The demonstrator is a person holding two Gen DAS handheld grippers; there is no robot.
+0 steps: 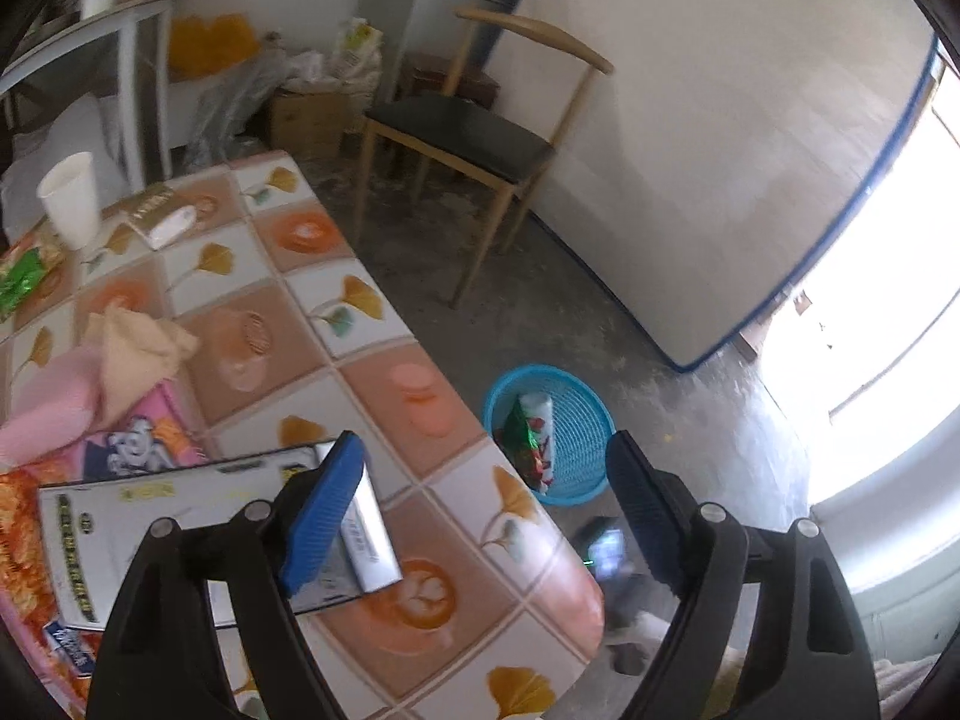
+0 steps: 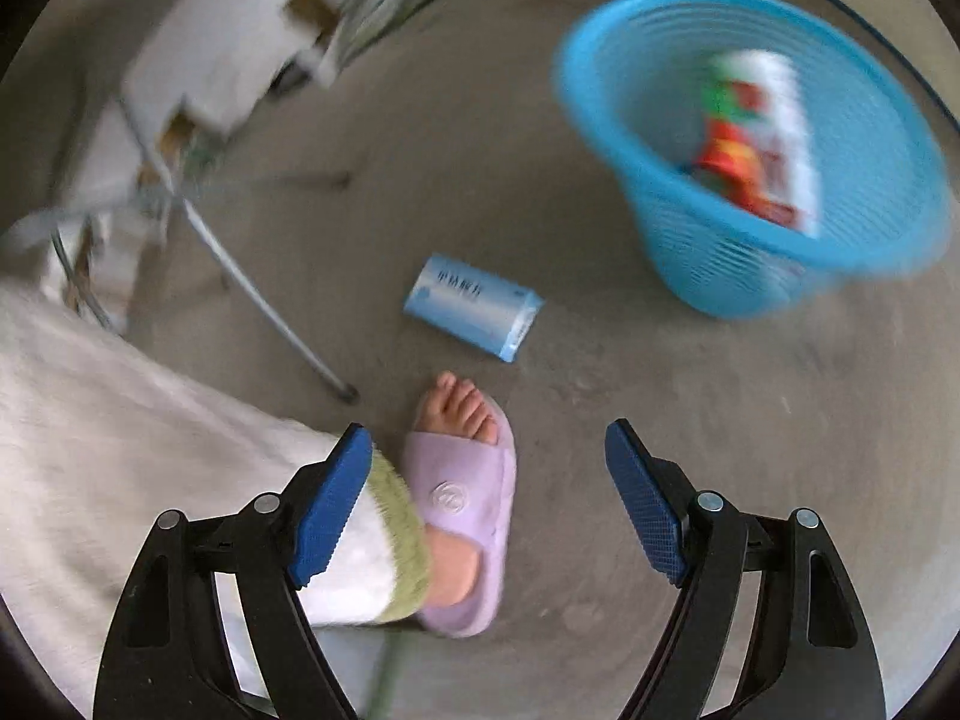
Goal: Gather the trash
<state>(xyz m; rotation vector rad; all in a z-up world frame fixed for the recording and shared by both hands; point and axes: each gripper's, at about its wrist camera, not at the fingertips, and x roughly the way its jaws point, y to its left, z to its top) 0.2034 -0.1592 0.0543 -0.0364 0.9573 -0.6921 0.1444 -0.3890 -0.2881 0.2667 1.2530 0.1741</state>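
A blue mesh basket (image 1: pixel 576 420) stands on the floor beside the table and holds a red-green snack wrapper (image 1: pixel 531 444) and a white packet. In the right wrist view the basket (image 2: pixel 720 252) is up right, and a light blue tissue pack (image 2: pixel 474 306) lies on the floor left of it. My right gripper (image 2: pixel 486 510) is open and empty above the floor, apart from the pack. My left gripper (image 1: pixel 486 510) is open over the table's near edge; its left finger is over a white-grey box (image 1: pixel 180 534). A paper cup (image 1: pixel 71 198) and a green wrapper (image 1: pixel 24 276) sit far left.
The table (image 1: pixel 372 396) has a patterned cloth and also bears a pink tissue pack (image 1: pixel 108 384) and a gold box (image 1: pixel 150 210). A wooden chair (image 1: pixel 468 138) stands behind. A person's foot in a lilac slipper (image 2: pixel 468 498) and a table leg (image 2: pixel 264 300) are near my right gripper.
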